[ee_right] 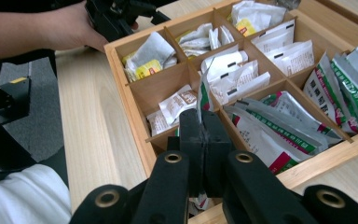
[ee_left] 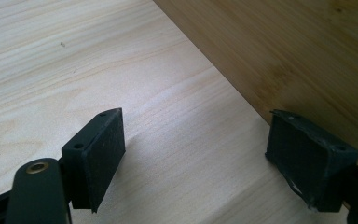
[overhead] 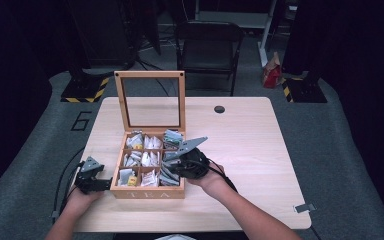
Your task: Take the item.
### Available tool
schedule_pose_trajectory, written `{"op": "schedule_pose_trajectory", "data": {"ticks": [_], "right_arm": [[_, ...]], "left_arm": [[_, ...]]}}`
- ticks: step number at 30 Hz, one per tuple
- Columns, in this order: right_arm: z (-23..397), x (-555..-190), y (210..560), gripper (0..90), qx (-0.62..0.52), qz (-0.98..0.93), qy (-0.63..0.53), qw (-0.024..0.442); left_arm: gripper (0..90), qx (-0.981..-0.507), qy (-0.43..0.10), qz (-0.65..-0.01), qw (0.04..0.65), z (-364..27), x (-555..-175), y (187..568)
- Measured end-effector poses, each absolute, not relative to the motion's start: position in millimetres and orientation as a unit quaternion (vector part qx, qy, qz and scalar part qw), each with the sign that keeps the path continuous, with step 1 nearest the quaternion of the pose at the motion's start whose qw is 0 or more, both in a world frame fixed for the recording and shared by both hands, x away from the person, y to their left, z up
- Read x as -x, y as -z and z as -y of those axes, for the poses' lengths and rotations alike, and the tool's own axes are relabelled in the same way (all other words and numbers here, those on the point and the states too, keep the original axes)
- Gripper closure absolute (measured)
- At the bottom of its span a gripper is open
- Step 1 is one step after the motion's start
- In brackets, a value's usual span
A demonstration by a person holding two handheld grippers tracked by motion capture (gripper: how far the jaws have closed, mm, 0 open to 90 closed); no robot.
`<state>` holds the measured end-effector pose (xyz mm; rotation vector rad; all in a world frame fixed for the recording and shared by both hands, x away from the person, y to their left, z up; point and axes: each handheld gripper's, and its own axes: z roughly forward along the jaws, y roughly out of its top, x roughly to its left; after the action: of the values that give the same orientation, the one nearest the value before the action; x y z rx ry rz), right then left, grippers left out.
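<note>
A wooden tea box (overhead: 149, 192) stands with its glass lid (overhead: 150, 75) upright, and its compartments hold several tea sachets. My right gripper (overhead: 176, 165) hovers over the box's front right compartments. In the right gripper view it (ee_right: 203, 119) is shut on a thin white, green and red sachet (ee_right: 200, 95) held edge-on above the divider between the front compartments. My left gripper (overhead: 102, 184) rests on the table against the box's left front corner. In the left gripper view it (ee_left: 200, 154) is open over bare table, with the box's wall (ee_left: 284, 46) beside its right jaw.
The light wooden table (overhead: 250, 145) has free room to the right of the box and behind it. A round cable hole (overhead: 219, 109) sits at the back. A dark chair (overhead: 207, 45) stands beyond the table's far edge. A metal clip (overhead: 301, 207) lies at the front right corner.
</note>
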<state>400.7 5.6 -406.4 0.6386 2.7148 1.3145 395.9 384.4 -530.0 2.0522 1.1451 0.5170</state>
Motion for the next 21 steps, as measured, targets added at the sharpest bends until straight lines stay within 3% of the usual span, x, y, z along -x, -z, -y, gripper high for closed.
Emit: {"op": "schedule_pose_trajectory", "data": {"ticks": [21], "right_arm": [[4.3,-399.5,376.7,89.5,-0.201,-0.875,-0.439,0.03]], "left_arm": [[19.0,-0.794,-0.202,-0.444,0.362,-384.2,-395.9,530.5]]}}
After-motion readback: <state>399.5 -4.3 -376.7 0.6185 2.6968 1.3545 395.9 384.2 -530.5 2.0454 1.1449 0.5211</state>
